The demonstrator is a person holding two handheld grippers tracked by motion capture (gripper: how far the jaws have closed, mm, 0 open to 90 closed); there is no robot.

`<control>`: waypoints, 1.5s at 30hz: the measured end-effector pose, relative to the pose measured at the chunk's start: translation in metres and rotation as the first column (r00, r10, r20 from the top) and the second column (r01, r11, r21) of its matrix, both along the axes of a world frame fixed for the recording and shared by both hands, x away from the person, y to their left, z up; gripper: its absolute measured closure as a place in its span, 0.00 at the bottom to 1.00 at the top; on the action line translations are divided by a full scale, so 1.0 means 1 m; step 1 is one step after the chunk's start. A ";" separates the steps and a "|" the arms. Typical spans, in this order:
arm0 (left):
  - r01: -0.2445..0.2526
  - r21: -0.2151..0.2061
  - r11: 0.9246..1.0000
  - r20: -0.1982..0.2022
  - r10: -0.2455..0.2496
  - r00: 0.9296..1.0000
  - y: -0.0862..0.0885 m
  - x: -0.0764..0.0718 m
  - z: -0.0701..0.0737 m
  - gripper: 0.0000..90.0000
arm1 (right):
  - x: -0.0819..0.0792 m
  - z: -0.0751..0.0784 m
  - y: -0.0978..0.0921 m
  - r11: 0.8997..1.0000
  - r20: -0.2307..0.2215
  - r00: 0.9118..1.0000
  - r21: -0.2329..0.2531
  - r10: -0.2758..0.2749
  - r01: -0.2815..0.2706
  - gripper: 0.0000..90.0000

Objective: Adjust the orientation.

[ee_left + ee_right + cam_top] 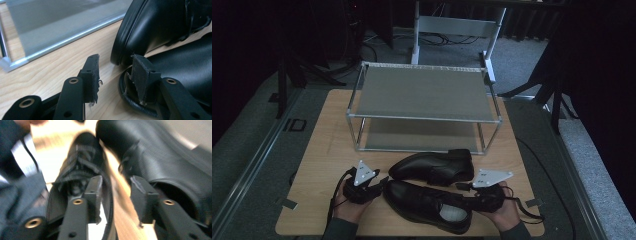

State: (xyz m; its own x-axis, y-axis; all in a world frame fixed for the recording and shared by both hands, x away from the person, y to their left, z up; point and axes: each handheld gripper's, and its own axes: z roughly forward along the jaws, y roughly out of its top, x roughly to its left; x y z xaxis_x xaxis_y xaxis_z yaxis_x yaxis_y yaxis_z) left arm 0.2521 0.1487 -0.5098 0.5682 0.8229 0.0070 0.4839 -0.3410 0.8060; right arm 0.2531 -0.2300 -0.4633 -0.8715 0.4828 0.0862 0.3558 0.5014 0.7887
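You face two smooth, glossy black leather shoes (pixel 432 167) on a matt wood-grain table (pixel 322 150); the far rack (pixel 424 92) looks like brushed metal.

High view looks down from above the table; both gripper views sit close, sharing the shoes (pixel 432 185)

A light wooden table (pixel 322 150) fills the middle of the high view. On its upper half stands a two-tier metal shoe rack (pixel 424 92) (both grey shelves bare). Below it, toward the lower centre, lie two black leather shoes: the far shoe (pixel 432 167) and the near shoe (pixel 427 205), apparently touching each other.
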 end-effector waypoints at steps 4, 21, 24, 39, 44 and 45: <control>0.004 0.005 1.000 0.005 -0.004 1.000 -0.005 0.005 0.000 0.62 | 0.010 0.001 -0.022 0.993 0.016 0.993 0.032 -0.117 0.116 0.58; 0.041 0.004 0.999 0.022 -0.041 0.999 -0.020 0.015 -0.004 0.50 | 0.048 -0.034 -0.036 0.903 0.166 0.900 -0.090 -0.402 0.420 0.40; 0.039 0.012 0.999 0.018 -0.040 0.999 -0.022 0.017 -0.006 0.49 | 0.054 -0.039 -0.035 0.900 0.150 0.901 -0.100 -0.408 0.424 0.35; 0.063 0.018 0.998 0.018 -0.064 0.998 -0.030 0.022 -0.010 0.49 | 0.054 -0.042 -0.031 0.921 0.134 0.922 -0.097 -0.364 0.378 0.33; 0.082 0.024 0.996 0.008 -0.082 0.997 -0.033 0.025 -0.009 0.50 | 0.055 -0.043 -0.029 0.930 0.118 0.933 -0.104 -0.339 0.351 0.33; 0.085 0.022 0.996 0.005 -0.085 0.996 -0.033 0.026 -0.009 0.50 | 0.055 -0.044 -0.028 0.929 0.119 0.933 -0.114 -0.339 0.352 0.33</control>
